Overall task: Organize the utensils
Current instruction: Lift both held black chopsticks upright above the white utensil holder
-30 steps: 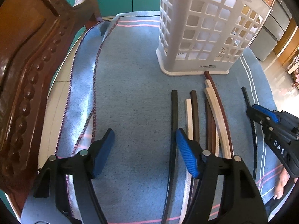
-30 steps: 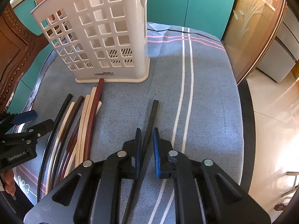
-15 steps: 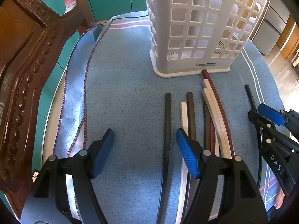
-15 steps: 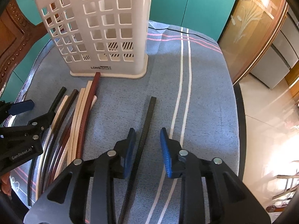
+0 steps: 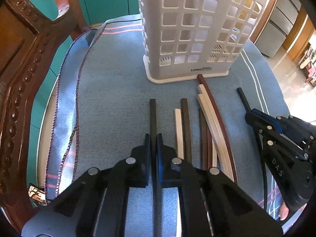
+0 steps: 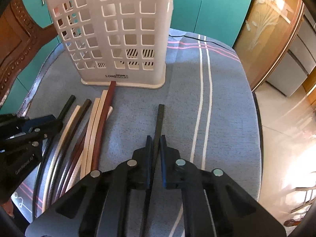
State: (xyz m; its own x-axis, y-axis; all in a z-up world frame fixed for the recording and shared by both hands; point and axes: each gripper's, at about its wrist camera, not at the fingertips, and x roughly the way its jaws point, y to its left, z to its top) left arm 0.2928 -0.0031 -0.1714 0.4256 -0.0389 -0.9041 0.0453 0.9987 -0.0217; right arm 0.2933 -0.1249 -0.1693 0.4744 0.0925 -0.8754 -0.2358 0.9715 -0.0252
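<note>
**Both tongs clamped on black chopsticks**

A second ago the left tongs (image 5: 153,138) stood wide apart over the blue cloth, with the leftmost black chopstick (image 5: 152,116) just inside the right-hand pad. Now the pads have come together on that chopstick, which runs straight up between them, its far end pointing toward the white lattice basket (image 5: 189,29). The right tongs (image 6: 156,140) were nearly closed a second ago, widened half a second ago, and are now pinched again on the lone black chopstick (image 6: 160,118), which lies apart from the others, to their right, near the cloth's two white stripes.

The basket has drawn nearer in both views than it was a second ago.

Between the two tongs the rest of the chopsticks (image 5: 207,122) lie side by side on the cloth-covered desk (image 5: 110,90): white, dark brown, cream and reddish-brown ones. The longest reddish-brown chopstick (image 6: 104,114) has its tip touching the basket's base. In the left wrist view the right tongs (image 5: 249,115) appear at the right edge with the black stick passing through them; in the right wrist view the left tongs (image 6: 57,119) show at the left edge, closed on their stick. A carved wooden chair (image 5: 17,83) stands at the desk's left side.
</note>
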